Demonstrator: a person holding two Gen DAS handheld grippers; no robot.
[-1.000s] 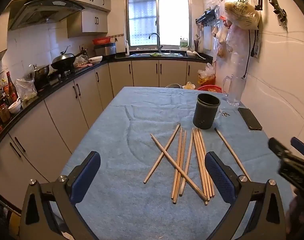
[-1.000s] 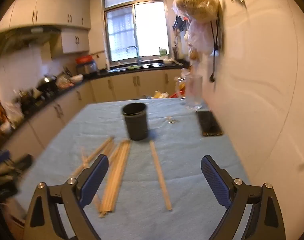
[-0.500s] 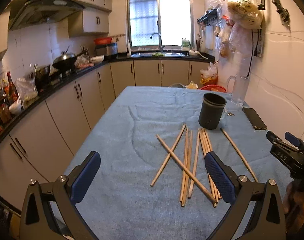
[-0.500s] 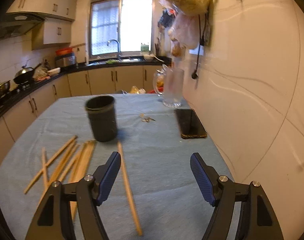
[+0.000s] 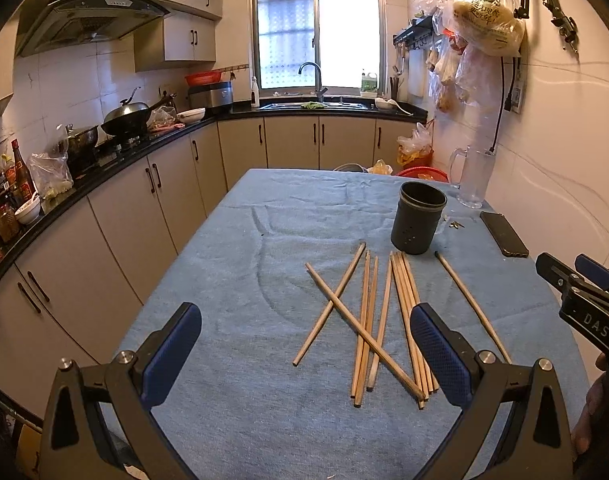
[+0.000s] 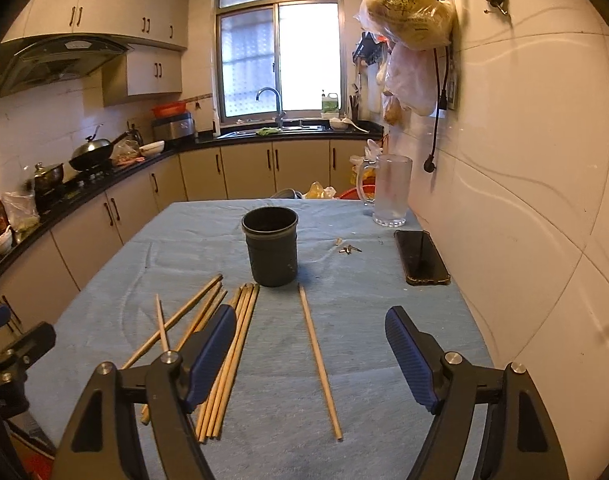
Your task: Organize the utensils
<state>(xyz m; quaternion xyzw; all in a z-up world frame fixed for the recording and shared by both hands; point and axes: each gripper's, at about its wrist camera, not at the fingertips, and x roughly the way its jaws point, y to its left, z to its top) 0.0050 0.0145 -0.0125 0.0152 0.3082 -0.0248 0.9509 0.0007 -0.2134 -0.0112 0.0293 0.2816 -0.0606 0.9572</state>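
Both grippers, left (image 5: 304, 354) and right (image 6: 310, 354), I hold wide apart, seemingly above the near chopsticks (image 6: 228, 360), cup (image 6: 270, 246) beyond.

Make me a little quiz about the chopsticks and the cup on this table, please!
1. True or false: the dark cup already has chopsticks standing in it.
2. Which chopstick lies apart from the pile? A) the single chopstick between the right gripper's fingers in its view, B) one leaning on the glass pitcher, C) one on the phone.
3. Fill in: the left gripper is ____ and holds nothing.

Key: 1. False, the cup looks empty; all the chopsticks lie on the blue cloth. 2. A; the pile of chopsticks is to its left. 3. Open.
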